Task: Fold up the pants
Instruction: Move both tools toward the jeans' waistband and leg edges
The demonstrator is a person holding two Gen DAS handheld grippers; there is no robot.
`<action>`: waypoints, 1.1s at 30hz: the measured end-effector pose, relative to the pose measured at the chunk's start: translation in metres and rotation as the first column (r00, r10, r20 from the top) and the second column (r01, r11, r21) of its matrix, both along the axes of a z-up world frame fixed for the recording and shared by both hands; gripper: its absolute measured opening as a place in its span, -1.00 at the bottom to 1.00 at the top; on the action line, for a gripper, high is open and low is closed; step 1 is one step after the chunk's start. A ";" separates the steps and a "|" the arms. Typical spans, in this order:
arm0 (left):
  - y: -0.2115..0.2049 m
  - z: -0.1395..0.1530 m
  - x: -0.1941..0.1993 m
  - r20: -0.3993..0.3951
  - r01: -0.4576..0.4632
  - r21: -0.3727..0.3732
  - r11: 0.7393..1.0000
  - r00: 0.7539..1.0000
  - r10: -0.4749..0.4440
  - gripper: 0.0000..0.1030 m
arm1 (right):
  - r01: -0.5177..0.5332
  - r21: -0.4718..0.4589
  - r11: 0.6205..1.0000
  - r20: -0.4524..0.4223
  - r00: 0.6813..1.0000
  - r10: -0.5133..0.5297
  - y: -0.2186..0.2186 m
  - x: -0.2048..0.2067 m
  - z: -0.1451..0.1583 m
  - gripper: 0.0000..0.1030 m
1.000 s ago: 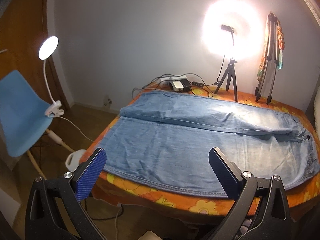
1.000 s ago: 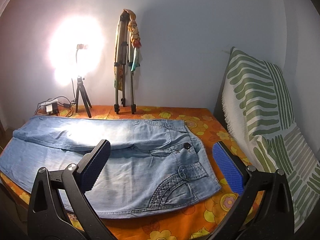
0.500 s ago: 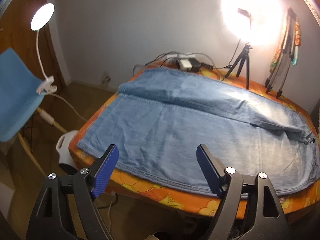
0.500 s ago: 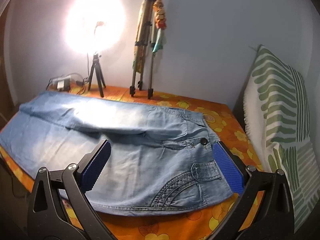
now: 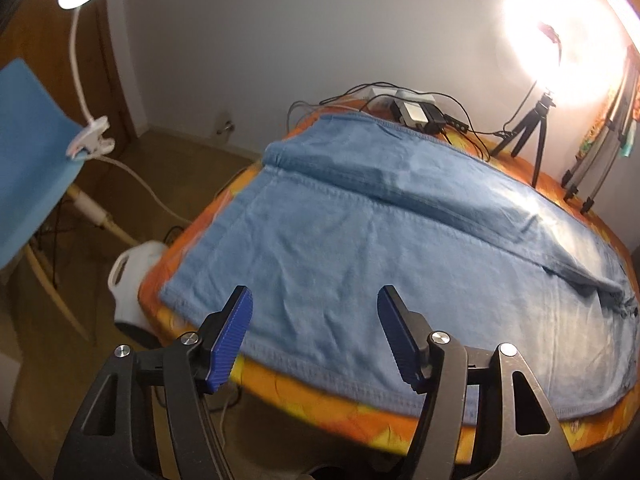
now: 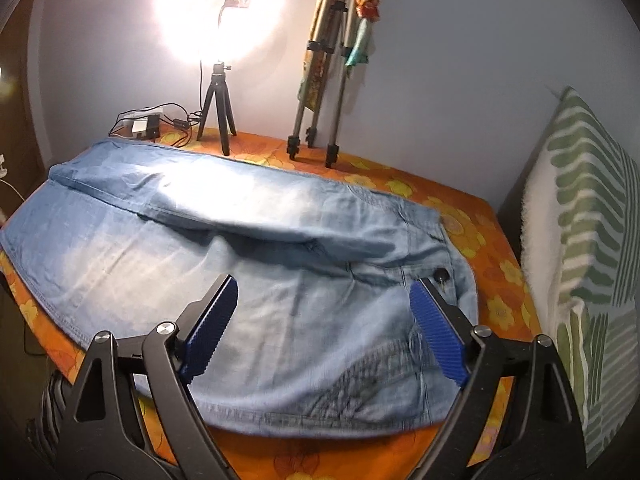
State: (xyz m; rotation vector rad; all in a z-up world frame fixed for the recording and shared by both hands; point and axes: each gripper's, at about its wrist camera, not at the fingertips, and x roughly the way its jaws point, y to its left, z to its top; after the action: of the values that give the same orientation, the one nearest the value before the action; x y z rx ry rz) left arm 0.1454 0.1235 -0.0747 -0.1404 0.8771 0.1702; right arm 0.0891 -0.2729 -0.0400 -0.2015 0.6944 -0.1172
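Observation:
Light blue jeans (image 5: 400,240) lie flat on a table with an orange flowered cloth (image 5: 360,396), one leg folded over the other along their length. The leg ends are at the left, the waist with its button (image 6: 441,275) at the right. My left gripper (image 5: 314,322) is open and empty, above the near hem edge at the leg end. My right gripper (image 6: 324,308) is open and empty, above the waist and pocket part of the jeans (image 6: 280,280).
A ring light on a small tripod (image 6: 218,120), a folded tripod (image 6: 320,92) and a power strip with cables (image 5: 416,110) stand along the table's far edge. A striped cushion (image 6: 580,240) lies right. A blue chair (image 5: 28,168) with a clip lamp and a white jug (image 5: 132,276) are left.
Both grippers have moved forward and down toward the jeans, which now fill more of each view. Both stay open; the left jaws have narrowed somewhat. The jeans have not moved.

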 end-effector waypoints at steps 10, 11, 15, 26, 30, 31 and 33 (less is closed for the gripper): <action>-0.007 0.022 0.103 -0.009 0.041 0.015 0.999 0.999 -0.041 0.26 | -0.156 -0.051 0.986 -0.039 0.987 0.154 0.009 0.107 0.004 0.59; -0.009 0.023 0.114 -0.015 0.047 0.006 0.999 0.999 -0.047 0.26 | -0.176 -0.059 0.983 -0.052 0.984 0.173 0.009 0.121 0.002 0.58; -0.022 0.026 0.161 -0.053 0.072 -0.028 0.997 0.996 -0.073 0.26 | -0.238 -0.035 0.971 -0.092 0.968 0.234 0.008 0.169 -0.005 0.58; -0.032 -0.003 0.279 -0.147 0.020 -0.155 0.988 0.988 -0.043 0.26 | -0.296 0.028 0.955 -0.206 0.933 0.296 -0.002 0.242 -0.038 0.58; -0.029 -0.022 0.318 -0.187 -0.021 -0.175 0.984 0.982 -0.012 0.26 | -0.319 0.009 0.948 -0.237 0.920 0.312 -0.006 0.259 -0.051 0.58; -0.028 -0.028 0.328 -0.196 -0.031 -0.178 0.984 0.981 -0.004 0.26 | -0.325 0.007 0.946 -0.247 0.916 0.317 -0.006 0.266 -0.056 0.58; -0.025 -0.036 0.341 -0.212 -0.049 -0.192 0.980 0.977 0.008 0.26 | -0.335 0.005 0.942 -0.262 0.909 0.324 -0.006 0.275 -0.063 0.58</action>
State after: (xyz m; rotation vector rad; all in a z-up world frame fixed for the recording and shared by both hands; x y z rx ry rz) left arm 0.4862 0.0982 -0.1105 -0.3243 1.1032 0.1264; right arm 0.3639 -0.2788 -0.1033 -0.3752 0.9094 0.2246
